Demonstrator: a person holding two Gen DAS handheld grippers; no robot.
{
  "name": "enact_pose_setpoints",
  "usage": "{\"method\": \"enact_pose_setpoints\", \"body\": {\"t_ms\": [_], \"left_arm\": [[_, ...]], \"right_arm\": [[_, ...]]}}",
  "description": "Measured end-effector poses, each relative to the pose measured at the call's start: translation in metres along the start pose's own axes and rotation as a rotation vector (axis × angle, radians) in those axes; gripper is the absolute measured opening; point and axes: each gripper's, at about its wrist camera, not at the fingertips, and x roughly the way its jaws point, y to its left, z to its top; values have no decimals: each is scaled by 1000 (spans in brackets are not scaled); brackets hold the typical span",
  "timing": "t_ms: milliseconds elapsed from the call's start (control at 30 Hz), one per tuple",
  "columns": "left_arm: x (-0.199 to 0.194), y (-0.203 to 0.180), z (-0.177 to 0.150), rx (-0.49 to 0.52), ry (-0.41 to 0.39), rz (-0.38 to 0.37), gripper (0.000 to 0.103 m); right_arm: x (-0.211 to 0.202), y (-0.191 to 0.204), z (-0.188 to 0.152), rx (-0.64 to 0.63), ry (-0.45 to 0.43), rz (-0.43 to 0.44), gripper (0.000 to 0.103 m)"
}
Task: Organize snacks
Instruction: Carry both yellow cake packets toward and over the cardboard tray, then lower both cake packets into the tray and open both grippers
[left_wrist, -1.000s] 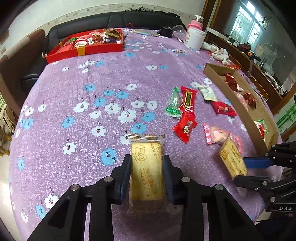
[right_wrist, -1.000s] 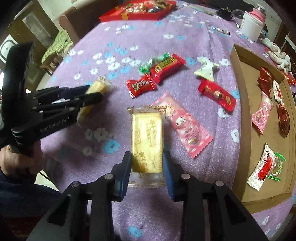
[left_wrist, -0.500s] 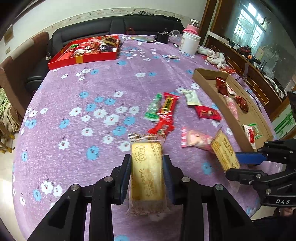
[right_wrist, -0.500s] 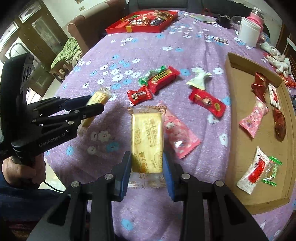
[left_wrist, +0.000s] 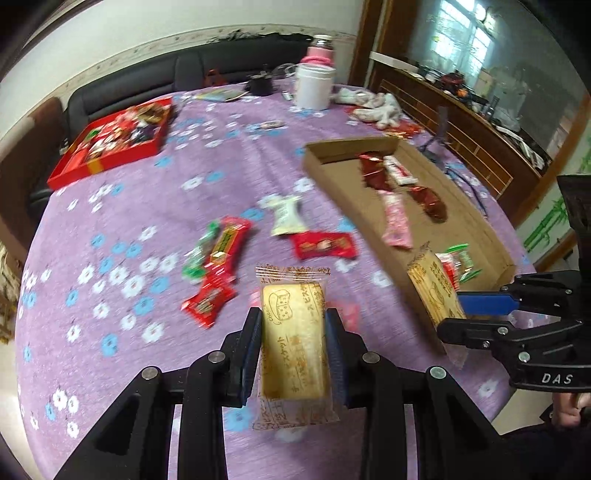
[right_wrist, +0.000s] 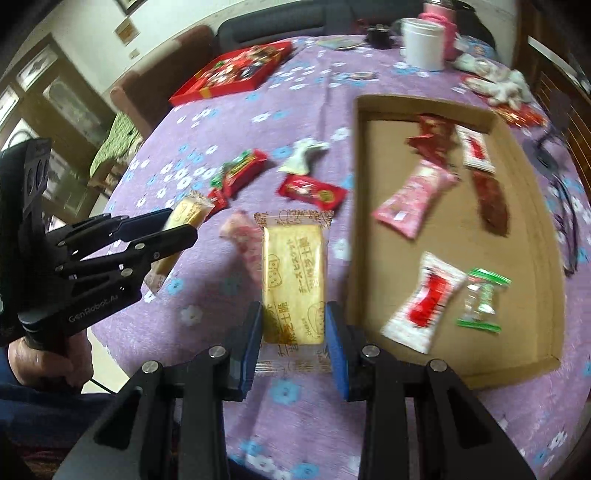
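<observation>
My left gripper (left_wrist: 293, 325) is shut on a yellow cheese biscuit packet (left_wrist: 293, 343), held above the purple flowered tablecloth (left_wrist: 129, 221). My right gripper (right_wrist: 293, 317) is shut on a second, matching biscuit packet (right_wrist: 294, 280), held just left of the cardboard tray (right_wrist: 355, 206). The tray (left_wrist: 343, 147) holds several wrapped snacks. Loose snacks lie on the cloth: a red bar (left_wrist: 227, 243), a small red packet (left_wrist: 208, 301), a red packet (left_wrist: 325, 245), a white candy (left_wrist: 284, 216) and a pink packet (right_wrist: 245, 243). The right gripper also shows in the left wrist view (left_wrist: 448, 312), the left gripper in the right wrist view (right_wrist: 181, 223).
A red box of sweets (left_wrist: 110, 142) stands at the far left of the table. A white jar (left_wrist: 314, 86) and a pink-lidded bottle (left_wrist: 320, 53) stand at the back. A black sofa (left_wrist: 221, 61) lies behind the table, a wooden cabinet (left_wrist: 461, 122) to the right.
Both grippers have risen and moved toward the cardboard tray, each still holding its biscuit packet. The tray now appears larger and closer in both views.
</observation>
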Motion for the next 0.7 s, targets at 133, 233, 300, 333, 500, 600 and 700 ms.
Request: {"method": "enact_pose_setpoints", "body": {"t_ms": [133, 233, 300, 333, 500, 600, 700], "left_arm": [[4, -26, 16, 50, -7, -28, 35], [8, -45, 27, 74, -3, -58, 35], [12, -56, 33, 87, 1, -76, 35], [15, -63, 36, 93, 3, -84, 35], [29, -84, 51, 98, 12, -119, 35], [40, -93, 62, 81, 25, -143, 35], [54, -103, 73, 68, 42, -161, 35]], "right_arm": [[-14, -31, -4, 78, -23, -7, 33], [-24, -53, -6, 126, -43, -18, 33], [-31, -68, -8, 158, -52, -28, 33], [-34, -76, -8, 173, -58, -36, 33], [-43, -107, -7, 214, -62, -66, 33], [-45, -120, -4, 217, -59, -82, 33], [-43, -135, 4, 228, -54, -81, 33]]}}
